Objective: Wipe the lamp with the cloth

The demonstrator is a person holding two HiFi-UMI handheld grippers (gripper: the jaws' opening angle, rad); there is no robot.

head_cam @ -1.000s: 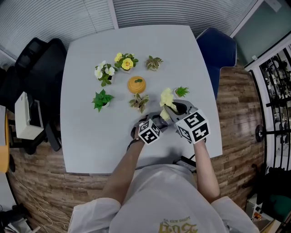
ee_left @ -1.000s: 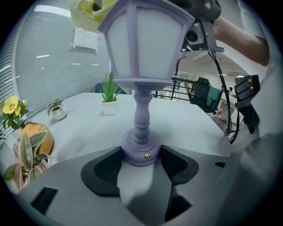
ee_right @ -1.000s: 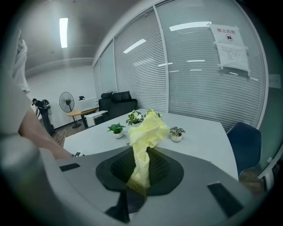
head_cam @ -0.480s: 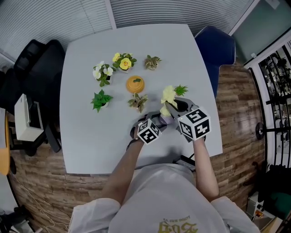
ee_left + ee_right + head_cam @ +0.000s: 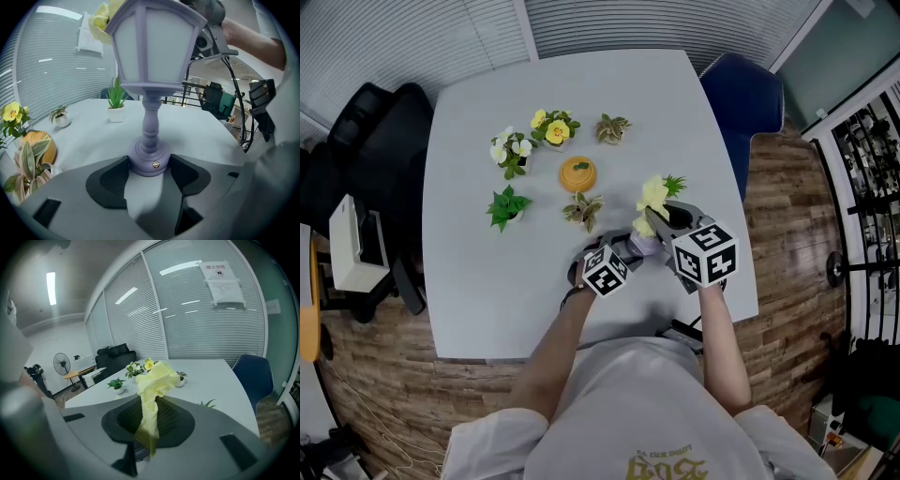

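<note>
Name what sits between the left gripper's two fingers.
The round base of the lavender lantern-shaped lamp, pressed by both fingers; the left gripper view shows it.

Your white table (image 5: pixel 478 281) holds the lamp (image 5: pixel 151 117), its base standing between your left claw's (image 5: pixel 149 161) pads; beyond that claw sit an orange pumpkin ornament (image 5: pixel 578 173) and six small potted plants (image 5: pixel 508 204), spread around it

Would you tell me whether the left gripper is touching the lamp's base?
Touching: in the left gripper view, both pads of the left gripper press against the base of the lamp.
</note>
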